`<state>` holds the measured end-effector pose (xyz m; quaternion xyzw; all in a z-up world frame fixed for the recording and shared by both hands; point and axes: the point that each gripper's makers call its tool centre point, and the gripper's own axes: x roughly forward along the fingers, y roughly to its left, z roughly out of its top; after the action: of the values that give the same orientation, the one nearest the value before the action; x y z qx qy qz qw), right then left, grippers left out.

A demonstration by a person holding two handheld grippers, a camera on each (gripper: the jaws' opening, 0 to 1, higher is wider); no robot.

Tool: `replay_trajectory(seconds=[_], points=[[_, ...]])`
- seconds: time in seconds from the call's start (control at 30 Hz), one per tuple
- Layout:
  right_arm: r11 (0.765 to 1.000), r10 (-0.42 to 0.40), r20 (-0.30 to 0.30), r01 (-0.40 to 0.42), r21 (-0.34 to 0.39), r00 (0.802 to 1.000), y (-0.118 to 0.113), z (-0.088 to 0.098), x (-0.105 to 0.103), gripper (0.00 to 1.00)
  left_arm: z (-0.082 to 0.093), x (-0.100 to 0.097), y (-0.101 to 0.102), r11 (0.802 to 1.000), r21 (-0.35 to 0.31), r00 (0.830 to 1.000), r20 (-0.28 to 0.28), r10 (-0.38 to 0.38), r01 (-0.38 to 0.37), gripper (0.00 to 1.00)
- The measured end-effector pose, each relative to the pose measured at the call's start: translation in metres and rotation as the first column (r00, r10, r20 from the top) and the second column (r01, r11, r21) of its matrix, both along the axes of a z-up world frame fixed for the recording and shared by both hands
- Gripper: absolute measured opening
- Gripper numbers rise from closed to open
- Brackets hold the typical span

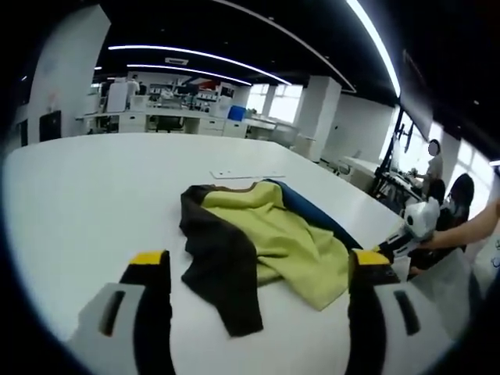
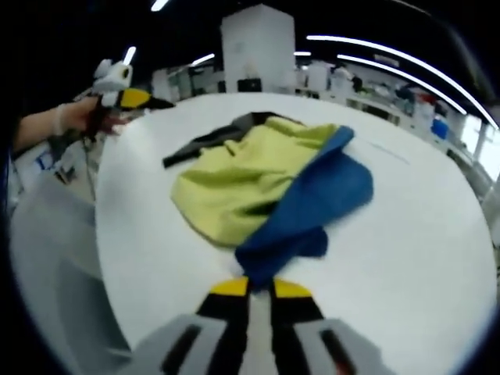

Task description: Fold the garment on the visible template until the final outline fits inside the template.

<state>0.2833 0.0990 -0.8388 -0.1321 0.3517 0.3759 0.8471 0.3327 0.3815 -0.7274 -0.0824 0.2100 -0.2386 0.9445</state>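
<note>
Template (image 1: pixel 248 173) beyond garment (image 1: pixel 266 238)

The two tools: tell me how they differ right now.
The left tool has its jaws spread wide apart, with nothing between them; the right tool has its jaws nearly together at the blue edge of the garment, though whether it pinches the cloth is unclear. The left faces the brown side, the right the blue side. Both have yellow-tipped black jaws.

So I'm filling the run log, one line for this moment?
garment: crumpled on white table, unfolded | left gripper: open, short of garment | right gripper: shut on blue sleeve
</note>
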Motion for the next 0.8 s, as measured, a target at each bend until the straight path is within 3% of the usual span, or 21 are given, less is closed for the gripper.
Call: replay_trajectory(seconds=[0.2, 0.47, 0.6, 0.8], points=[[0.999, -0.032, 0.029, 0.031, 0.008, 0.999, -0.007, 0.007, 0.006, 0.0, -0.003, -0.003, -0.002, 1.0, -0.002, 1.0, -0.009, -0.001, 0.001, 0.91], [0.996, -0.069, 0.058, 0.066, 0.053, 0.996, -0.017, 0.035, 0.013, 0.0, -0.004, -0.003, -0.004, 1.0, -0.001, 1.0, -0.012, -0.004, 0.004, 0.9], [0.993, -0.088, 0.051, 0.084, 0.078, 0.995, -0.027, 0.053, 0.015, 0.0, -0.007, -0.002, -0.003, 1.0, -0.003, 1.0, -0.016, -0.004, 0.004, 0.9], [0.976, -0.154, -0.007, 0.153, 0.157, 0.988, -0.043, 0.083, 0.022, 0.0, -0.011, 0.0, -0.006, 1.0, -0.005, 1.0, -0.023, -0.01, 0.01, 0.89]])
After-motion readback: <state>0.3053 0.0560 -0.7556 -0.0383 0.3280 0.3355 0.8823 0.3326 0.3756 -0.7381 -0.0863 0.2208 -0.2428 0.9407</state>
